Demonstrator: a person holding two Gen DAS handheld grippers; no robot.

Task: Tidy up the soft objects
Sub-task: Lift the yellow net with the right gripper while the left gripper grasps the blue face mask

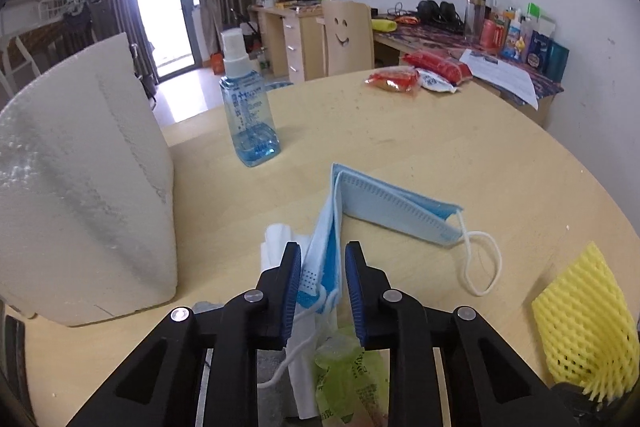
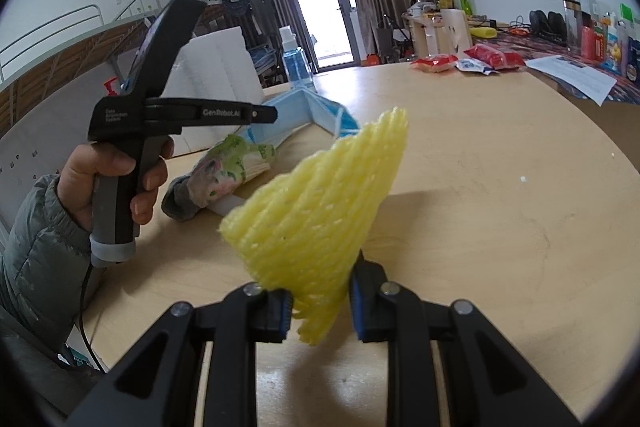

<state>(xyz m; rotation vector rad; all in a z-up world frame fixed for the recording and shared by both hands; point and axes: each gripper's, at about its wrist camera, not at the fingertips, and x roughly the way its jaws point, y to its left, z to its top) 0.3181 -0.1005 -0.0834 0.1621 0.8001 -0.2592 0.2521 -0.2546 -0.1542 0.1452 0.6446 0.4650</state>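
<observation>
A light blue face mask (image 1: pixel 392 203) lies folded and tented on the round wooden table (image 1: pixel 440 139). My left gripper (image 1: pixel 322 251) is shut on its near end, the blue pads close against both sides of the bunched fabric. White tissue (image 1: pixel 276 239) and a green packet (image 1: pixel 348 375) lie under the fingers. In the right wrist view a hand (image 2: pixel 100 179) holds the left gripper's black handle (image 2: pixel 132 131) above the mask (image 2: pixel 316 107) and the packet (image 2: pixel 224 167). My right gripper (image 2: pixel 320 291) is shut on a yellow foam net (image 2: pixel 320 195), held above the table. The net (image 1: pixel 584 319) also shows at the left view's right edge.
A big white foam block (image 1: pixel 80 187) stands at the table's left. A blue spray bottle (image 1: pixel 248 107) stands behind the mask. Red snack packs (image 1: pixel 394 79) lie at the far edge. A chair (image 1: pixel 348 35) and a cluttered desk (image 1: pixel 500 39) are beyond.
</observation>
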